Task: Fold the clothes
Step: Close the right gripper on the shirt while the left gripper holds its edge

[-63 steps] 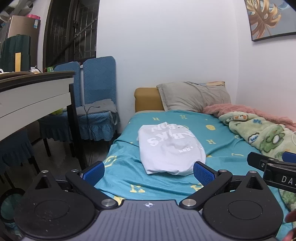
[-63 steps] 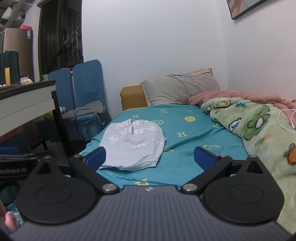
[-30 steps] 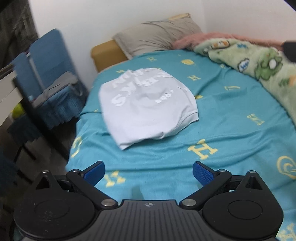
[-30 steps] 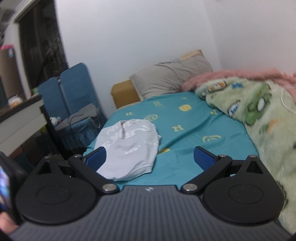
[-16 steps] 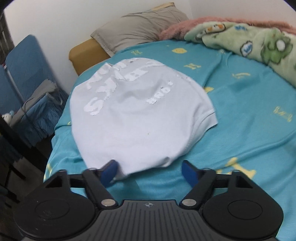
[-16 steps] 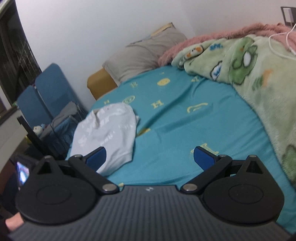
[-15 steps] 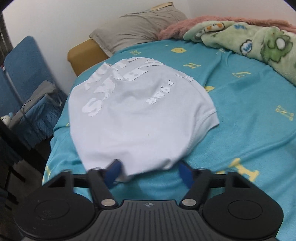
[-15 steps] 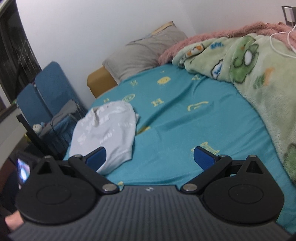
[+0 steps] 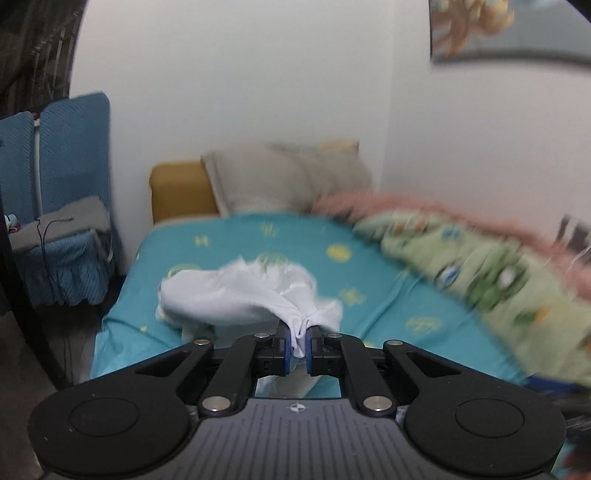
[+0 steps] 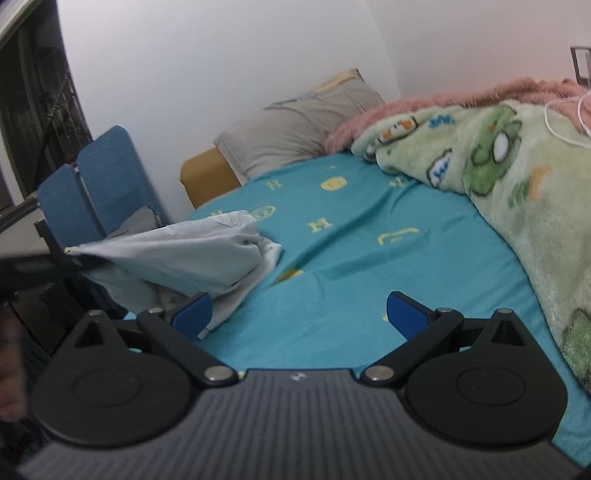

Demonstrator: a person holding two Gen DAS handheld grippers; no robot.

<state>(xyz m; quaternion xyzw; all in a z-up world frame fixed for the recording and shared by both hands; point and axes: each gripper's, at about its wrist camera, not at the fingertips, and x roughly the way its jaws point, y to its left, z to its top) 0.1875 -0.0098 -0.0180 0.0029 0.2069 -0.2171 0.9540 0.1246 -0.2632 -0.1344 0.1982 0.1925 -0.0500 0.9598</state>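
Left gripper [image 9: 298, 345]: jaws closing, blue pads pinched on a bunch of white shirt [image 9: 243, 295] cloth, pointing somewhat downward; right gripper [image 10: 299, 314]: jaws spread wide, nothing between the pads, pointing somewhat downward; a blurred hand [image 10: 11, 384] shows at the left edge of the right wrist view.

From my left wrist view, the green cartoon-print fleece blanket [image 9: 480, 280] and the framed leaf picture [image 9: 498, 33] are smeared by motion blur; I cannot read their patterns. The pinched end of the white cotton shirt [image 9: 240, 295] disappears between the closing pads of my left claw [image 9: 298, 347]. From my right wrist view, a dark blurred shape [image 10: 26, 273] covers the shirt's lifted corner, and I cannot identify it.
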